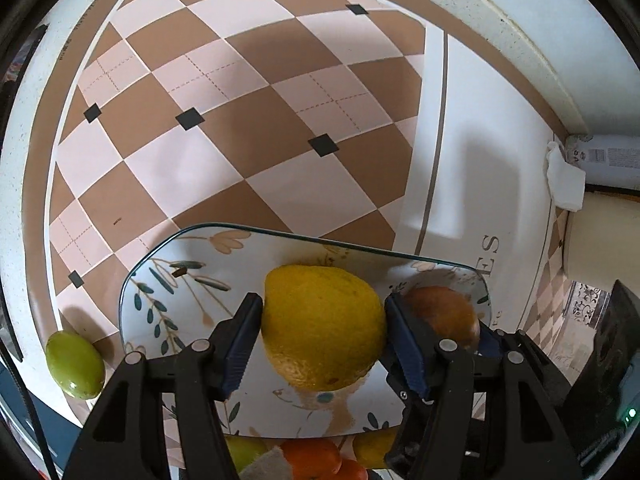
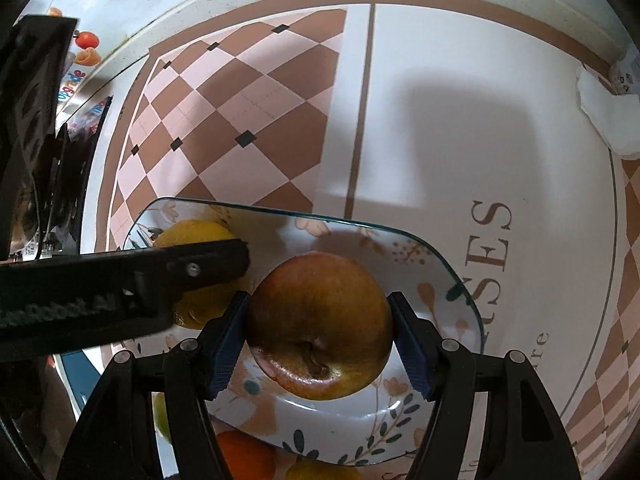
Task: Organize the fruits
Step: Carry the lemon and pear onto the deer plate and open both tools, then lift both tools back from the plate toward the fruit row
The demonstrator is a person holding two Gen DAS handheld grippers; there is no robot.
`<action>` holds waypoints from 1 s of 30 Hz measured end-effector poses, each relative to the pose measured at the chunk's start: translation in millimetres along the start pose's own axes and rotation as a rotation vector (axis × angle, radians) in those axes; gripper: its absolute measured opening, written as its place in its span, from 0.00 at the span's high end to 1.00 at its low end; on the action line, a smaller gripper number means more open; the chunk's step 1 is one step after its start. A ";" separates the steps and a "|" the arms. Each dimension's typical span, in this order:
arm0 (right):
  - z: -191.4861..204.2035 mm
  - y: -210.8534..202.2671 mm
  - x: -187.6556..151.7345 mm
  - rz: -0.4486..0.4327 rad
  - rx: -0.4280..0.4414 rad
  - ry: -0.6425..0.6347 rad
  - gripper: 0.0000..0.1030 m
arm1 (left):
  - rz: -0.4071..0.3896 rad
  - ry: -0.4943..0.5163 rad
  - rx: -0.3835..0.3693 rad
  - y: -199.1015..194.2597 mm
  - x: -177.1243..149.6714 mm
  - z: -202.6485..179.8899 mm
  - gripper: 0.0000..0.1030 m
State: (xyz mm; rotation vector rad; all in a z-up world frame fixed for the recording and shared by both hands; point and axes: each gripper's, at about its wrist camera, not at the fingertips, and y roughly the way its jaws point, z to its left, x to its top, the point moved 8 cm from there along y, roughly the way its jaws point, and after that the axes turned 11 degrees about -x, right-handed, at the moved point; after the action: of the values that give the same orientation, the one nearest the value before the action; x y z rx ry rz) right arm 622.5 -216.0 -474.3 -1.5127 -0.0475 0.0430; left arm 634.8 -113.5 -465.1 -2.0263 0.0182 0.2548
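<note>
My left gripper point(image 1: 323, 326) is shut on a yellow lemon point(image 1: 322, 326) and holds it over a glass floral plate point(image 1: 168, 280). My right gripper point(image 2: 320, 330) is shut on a reddish-brown apple point(image 2: 320, 326) over the same plate point(image 2: 436, 280). The apple point(image 1: 444, 314) shows behind the left gripper's right finger. The lemon point(image 2: 192, 234) and the left gripper's finger point(image 2: 168, 276) show at the left of the right wrist view. A green fruit point(image 1: 75, 364) lies on the cloth left of the plate.
The checked brown and pink tablecloth point(image 1: 240, 120) covers the table. More fruit lies under the plate's near edge: an orange one point(image 1: 316, 458), a green one point(image 1: 244, 450) and a yellow one point(image 2: 320, 472). A white crumpled tissue point(image 1: 564, 180) lies at the far right. Dark objects point(image 2: 36, 120) stand at the left.
</note>
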 end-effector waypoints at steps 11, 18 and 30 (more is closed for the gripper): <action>-21.4 -47.4 -17.9 -0.070 -0.074 0.100 0.12 | -0.161 0.164 0.174 -60.8 -20.3 -2.3 0.18; -20.3 -83.9 -62.7 -0.113 -0.135 0.154 0.12 | -0.269 0.274 0.284 -99.4 -68.9 6.0 0.18; -1.8 -162.9 -138.0 -0.255 -0.192 0.186 0.12 | -0.434 0.360 0.256 -162.7 -144.5 0.8 0.18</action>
State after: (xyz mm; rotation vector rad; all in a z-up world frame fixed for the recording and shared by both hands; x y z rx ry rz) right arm 484.7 -235.1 -312.4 -1.6856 -0.0967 -0.3139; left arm 513.6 -53.1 -294.8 -1.7446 -0.1550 -0.3693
